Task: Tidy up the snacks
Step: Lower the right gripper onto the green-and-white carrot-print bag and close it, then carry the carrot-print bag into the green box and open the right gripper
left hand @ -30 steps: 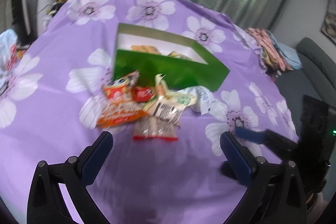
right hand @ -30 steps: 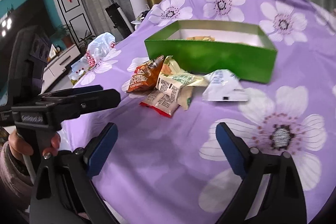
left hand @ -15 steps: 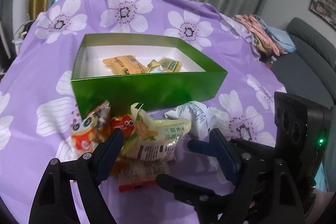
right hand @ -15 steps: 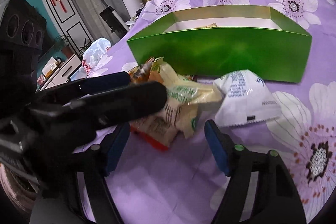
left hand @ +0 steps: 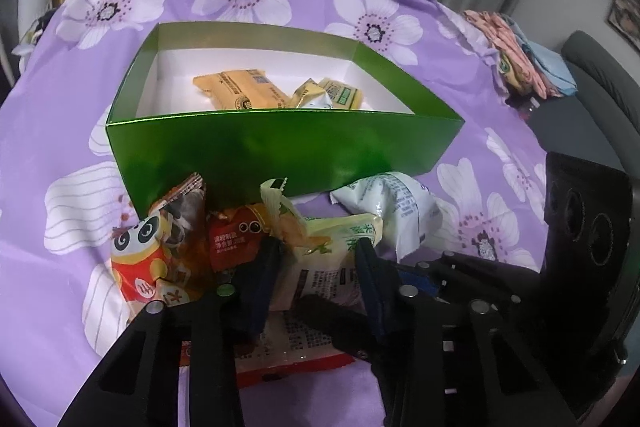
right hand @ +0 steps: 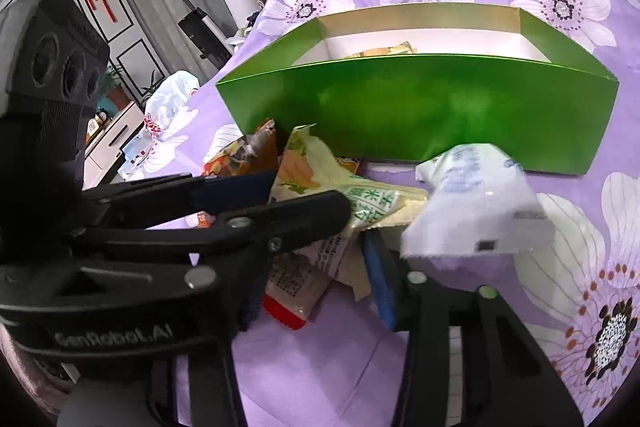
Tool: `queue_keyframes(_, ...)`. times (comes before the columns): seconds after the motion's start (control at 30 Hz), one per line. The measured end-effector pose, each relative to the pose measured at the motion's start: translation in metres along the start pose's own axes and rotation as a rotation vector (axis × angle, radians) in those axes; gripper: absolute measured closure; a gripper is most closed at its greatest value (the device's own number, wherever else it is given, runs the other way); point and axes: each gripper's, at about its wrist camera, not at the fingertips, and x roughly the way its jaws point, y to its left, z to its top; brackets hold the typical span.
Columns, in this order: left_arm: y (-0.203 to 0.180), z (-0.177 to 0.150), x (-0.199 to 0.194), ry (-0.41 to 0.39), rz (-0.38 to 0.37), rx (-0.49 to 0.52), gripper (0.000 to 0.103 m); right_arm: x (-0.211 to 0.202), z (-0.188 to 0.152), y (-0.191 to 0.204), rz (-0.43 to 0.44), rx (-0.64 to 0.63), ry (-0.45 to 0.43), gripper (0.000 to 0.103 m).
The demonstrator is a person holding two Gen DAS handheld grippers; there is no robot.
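Observation:
A green box with a white floor holds a few yellow snack packs. A heap of snack packets lies in front of it. My left gripper is shut on a pale yellow-green packet in that heap. To its left lie a small red packet and an orange panda packet; a white packet lies to the right. In the right wrist view my right gripper has its jaws around the lower edge of the same heap, beside the left gripper; the white packet lies just beyond it.
The purple flowered cloth covers the table. Folded fabric and a grey sofa lie at the far right. In the right wrist view a white plastic bag sits at the table's left edge.
Both grippers moved forward to the snack heap. My left gripper closed from wide open onto the pale yellow-green packet. My right gripper narrowed and now sits beside the left one.

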Motion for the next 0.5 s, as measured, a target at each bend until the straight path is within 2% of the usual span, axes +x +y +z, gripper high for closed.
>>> queue_keyframes(0.27, -0.004, -0.001, -0.012, -0.018, -0.002, -0.002, 0.068, -0.007, 0.002, 0.003, 0.004, -0.015, -0.018, 0.069)
queue_keyframes(0.5, -0.015, -0.002, -0.040, -0.069, -0.008, -0.002, 0.068, -0.029, 0.005, 0.014, 0.016, -0.037, -0.056, 0.070)
